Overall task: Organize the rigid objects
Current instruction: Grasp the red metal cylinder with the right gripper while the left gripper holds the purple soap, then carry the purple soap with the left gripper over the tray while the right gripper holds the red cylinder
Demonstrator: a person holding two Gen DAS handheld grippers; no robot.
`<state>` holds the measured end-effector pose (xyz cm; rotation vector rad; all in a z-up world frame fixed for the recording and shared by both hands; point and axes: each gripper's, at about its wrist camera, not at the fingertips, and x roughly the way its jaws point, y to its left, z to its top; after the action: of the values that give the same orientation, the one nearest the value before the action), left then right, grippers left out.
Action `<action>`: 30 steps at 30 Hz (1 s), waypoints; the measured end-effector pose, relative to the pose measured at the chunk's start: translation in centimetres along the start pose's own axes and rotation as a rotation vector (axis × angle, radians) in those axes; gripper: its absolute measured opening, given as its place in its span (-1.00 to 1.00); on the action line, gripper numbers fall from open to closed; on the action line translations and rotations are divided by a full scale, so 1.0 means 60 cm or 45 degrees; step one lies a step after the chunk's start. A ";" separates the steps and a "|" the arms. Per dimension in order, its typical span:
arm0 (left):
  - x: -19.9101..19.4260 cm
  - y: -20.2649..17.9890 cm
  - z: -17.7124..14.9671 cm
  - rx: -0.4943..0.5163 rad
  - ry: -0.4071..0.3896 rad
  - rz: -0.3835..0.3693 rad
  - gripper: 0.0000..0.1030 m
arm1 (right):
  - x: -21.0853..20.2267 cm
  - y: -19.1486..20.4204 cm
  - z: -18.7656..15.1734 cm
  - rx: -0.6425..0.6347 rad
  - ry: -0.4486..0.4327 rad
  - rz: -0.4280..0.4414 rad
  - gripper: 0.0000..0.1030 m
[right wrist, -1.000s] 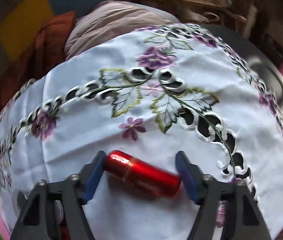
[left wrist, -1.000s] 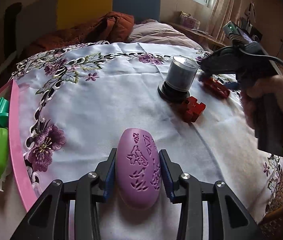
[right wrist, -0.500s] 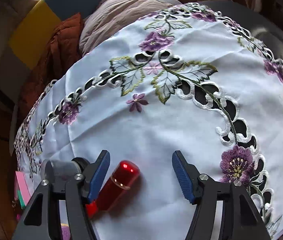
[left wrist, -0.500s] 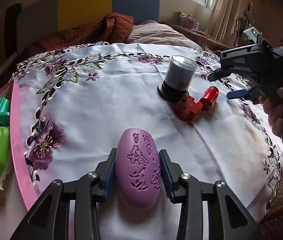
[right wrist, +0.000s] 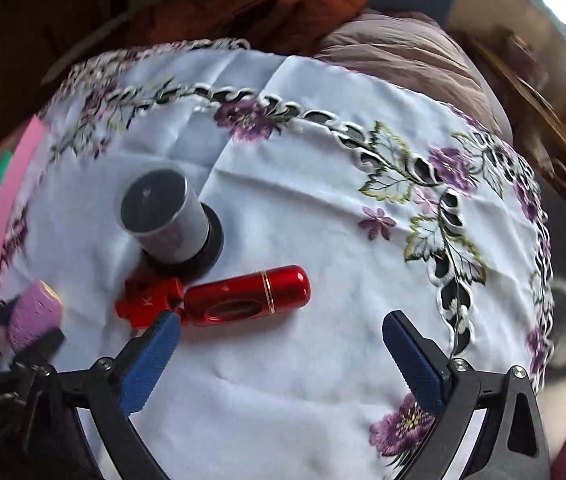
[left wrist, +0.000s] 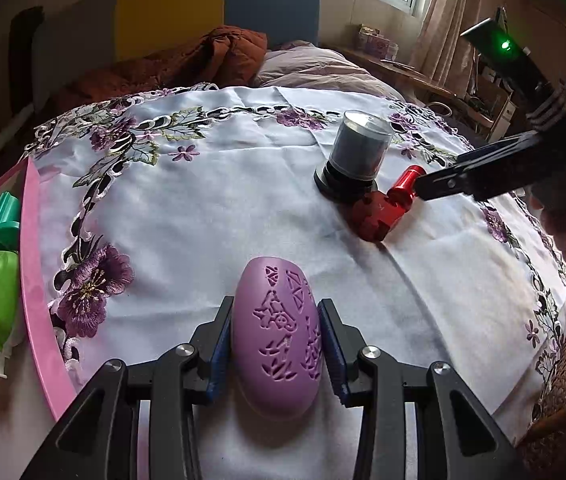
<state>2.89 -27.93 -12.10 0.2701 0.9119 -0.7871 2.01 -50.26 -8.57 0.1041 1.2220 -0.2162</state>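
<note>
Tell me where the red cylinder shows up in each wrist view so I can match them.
Left wrist: the red cylinder lies right of centre, upper half, beside the red block.
Right wrist: the red cylinder lies centre-left, just beyond the open right gripper.
Shared landmark: the disc case stands right behind the red cylinder and block in both.

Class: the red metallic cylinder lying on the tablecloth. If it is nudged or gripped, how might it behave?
The red cylinder lies on its side with rounded ends, so it would probably roll if nudged. Its glossy shell looks hard and may slip between pads. The red block touching one end might stop it rolling that way.
</note>
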 end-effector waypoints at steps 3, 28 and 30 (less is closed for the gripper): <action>0.000 0.000 0.000 0.000 0.000 0.000 -0.22 | 0.010 0.005 0.008 -0.016 -0.020 0.037 0.97; -0.003 -0.004 -0.004 0.011 -0.015 0.013 -0.21 | 0.069 0.026 -0.035 0.023 -0.078 0.065 0.46; -0.004 -0.005 -0.003 0.021 -0.011 0.016 -0.22 | 0.069 0.030 -0.034 0.030 -0.081 0.046 0.46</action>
<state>2.48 -27.92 -12.01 0.2862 0.8953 -0.7842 1.85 -48.57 -13.24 0.1385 1.1537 -0.2009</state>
